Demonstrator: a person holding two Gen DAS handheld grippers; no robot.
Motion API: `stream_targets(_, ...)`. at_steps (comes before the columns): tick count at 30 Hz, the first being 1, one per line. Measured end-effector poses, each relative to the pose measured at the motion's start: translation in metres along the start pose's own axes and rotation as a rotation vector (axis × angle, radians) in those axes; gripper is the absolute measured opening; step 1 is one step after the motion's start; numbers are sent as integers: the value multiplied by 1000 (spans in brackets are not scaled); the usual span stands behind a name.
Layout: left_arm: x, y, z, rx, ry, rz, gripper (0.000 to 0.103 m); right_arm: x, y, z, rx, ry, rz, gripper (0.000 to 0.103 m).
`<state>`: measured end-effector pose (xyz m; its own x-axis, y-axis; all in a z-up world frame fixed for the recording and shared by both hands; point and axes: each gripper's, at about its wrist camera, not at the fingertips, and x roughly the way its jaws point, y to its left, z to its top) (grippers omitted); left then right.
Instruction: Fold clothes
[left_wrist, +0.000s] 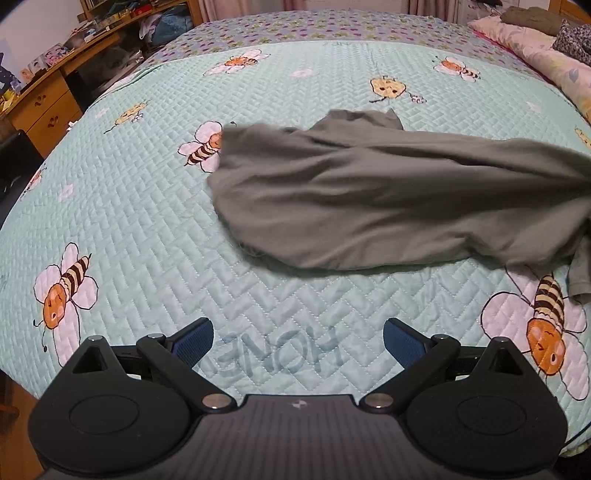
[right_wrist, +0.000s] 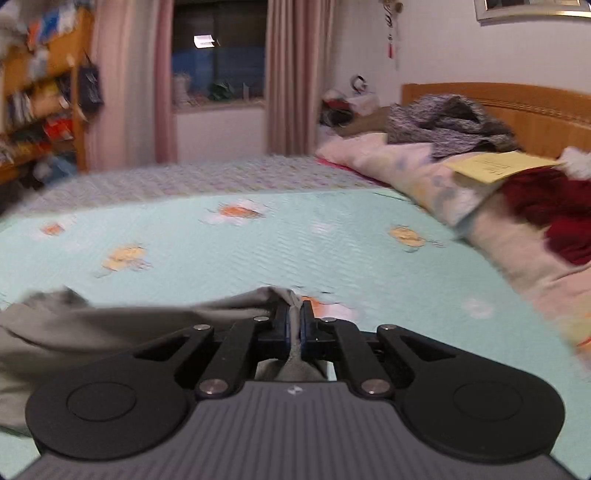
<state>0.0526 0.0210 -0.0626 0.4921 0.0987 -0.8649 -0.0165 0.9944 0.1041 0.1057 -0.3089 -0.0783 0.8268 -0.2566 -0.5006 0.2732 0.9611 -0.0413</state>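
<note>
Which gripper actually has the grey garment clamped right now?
The right gripper: its jaws are shut on a pinch of the grey garment. The left gripper is open, jaws wide apart over the bedspread, short of the cloth.

i see a plain grey garment (left_wrist: 369, 199) on a mint-green quilt (left_wrist: 147, 229) stitched in zigzag and printed with orange-faced, brown-striped bees (left_wrist: 66, 291). far strip of bedding (left_wrist: 295, 29) is lilac with small flowers. both grippers black with blue pads (left_wrist: 194, 341).

One grey garment (left_wrist: 369, 199) (two tools (left_wrist: 298, 341))
</note>
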Motion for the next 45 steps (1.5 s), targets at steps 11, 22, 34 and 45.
stream_targets(11, 23, 18, 9, -42, 4, 15, 97, -4, -29, -39, 170, 82, 147, 69)
stream_targets(22, 22, -21, 1, 79, -3, 0, 96, 32, -15, -55, 35, 132, 38, 28)
stream_targets(34, -22, -19, -1, 53, -77, -14, 97, -46, -4, -8, 214, -18, 419, 15)
stream_targets(45, -46, 1, -10, 18, -121, -8, 98, -86, 52, -8, 195, 61, 787, 15)
